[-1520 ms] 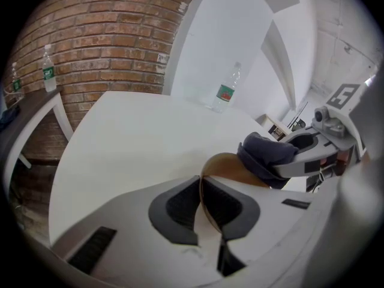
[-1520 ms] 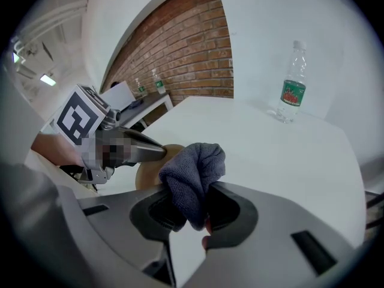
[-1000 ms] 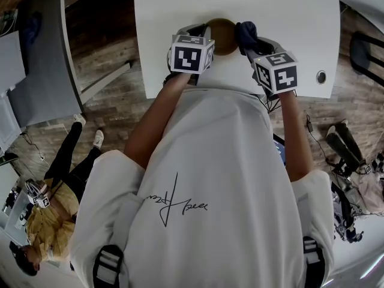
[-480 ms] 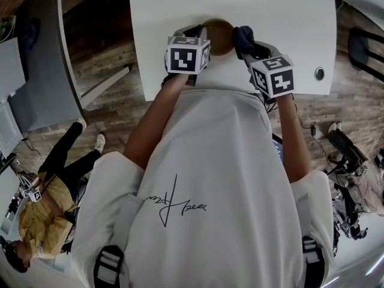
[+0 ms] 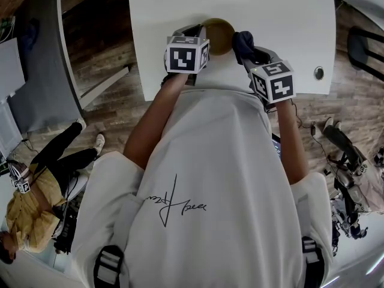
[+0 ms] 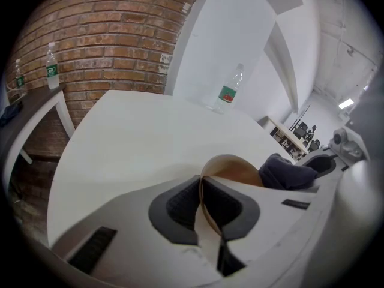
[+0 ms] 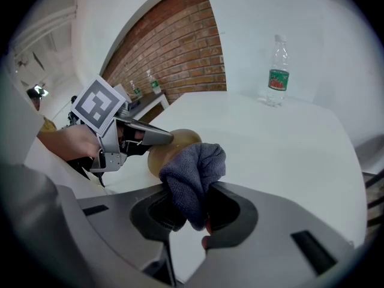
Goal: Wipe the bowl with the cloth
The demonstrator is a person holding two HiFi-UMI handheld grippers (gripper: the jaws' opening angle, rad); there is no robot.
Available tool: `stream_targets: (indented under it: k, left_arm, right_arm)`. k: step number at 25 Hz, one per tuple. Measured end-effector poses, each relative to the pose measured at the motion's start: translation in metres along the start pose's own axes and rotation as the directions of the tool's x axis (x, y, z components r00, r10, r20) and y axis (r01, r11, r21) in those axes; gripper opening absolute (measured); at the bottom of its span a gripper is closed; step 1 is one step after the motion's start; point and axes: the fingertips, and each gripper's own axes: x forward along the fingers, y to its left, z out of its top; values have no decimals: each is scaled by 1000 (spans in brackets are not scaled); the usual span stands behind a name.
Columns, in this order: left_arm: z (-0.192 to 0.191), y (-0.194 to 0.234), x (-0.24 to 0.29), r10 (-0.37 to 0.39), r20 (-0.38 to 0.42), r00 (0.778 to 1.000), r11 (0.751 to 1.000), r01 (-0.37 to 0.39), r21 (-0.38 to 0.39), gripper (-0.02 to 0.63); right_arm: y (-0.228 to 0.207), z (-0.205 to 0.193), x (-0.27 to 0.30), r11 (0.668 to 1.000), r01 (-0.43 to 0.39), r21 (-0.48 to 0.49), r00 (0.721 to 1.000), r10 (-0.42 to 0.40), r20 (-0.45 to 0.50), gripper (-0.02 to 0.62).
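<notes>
White table (image 5: 270, 5) fills 12 o'clock in the head view. The bowl (image 5: 219, 33) is tilted near the table's 6 o'clock edge, with the cloth (image 7: 192, 170) bunched at its 3 o'clock, close to or touching it. We judge the risk is that a wiping push twists the thin rim out of the pinch and the bowl drops off the near edge. Both forearms reach forward, converging. The left gripper (image 6: 201, 188) is clamped on the bowl rim and the right gripper (image 7: 191, 203) is clenched on the cloth.

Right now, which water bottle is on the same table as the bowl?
The lone bottle at the far edge of the white table. The other two bottles stand on the dark side table by the brick wall.
</notes>
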Motion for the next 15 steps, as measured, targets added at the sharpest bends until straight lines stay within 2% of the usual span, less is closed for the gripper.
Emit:
stream_targets:
  k: [9, 15]
  left_arm:
    - [-6, -2, -5, 2, 6, 1000, 1000, -2, -9, 12]
    - [-4, -6, -7, 1, 17, 1000, 1000, -1, -4, 12]
  right_arm:
    - [10, -13, -5, 1000, -10, 19, 1000, 10, -8, 83]
    - [16, -17, -11, 1000, 4, -23, 1000, -5, -22, 83]
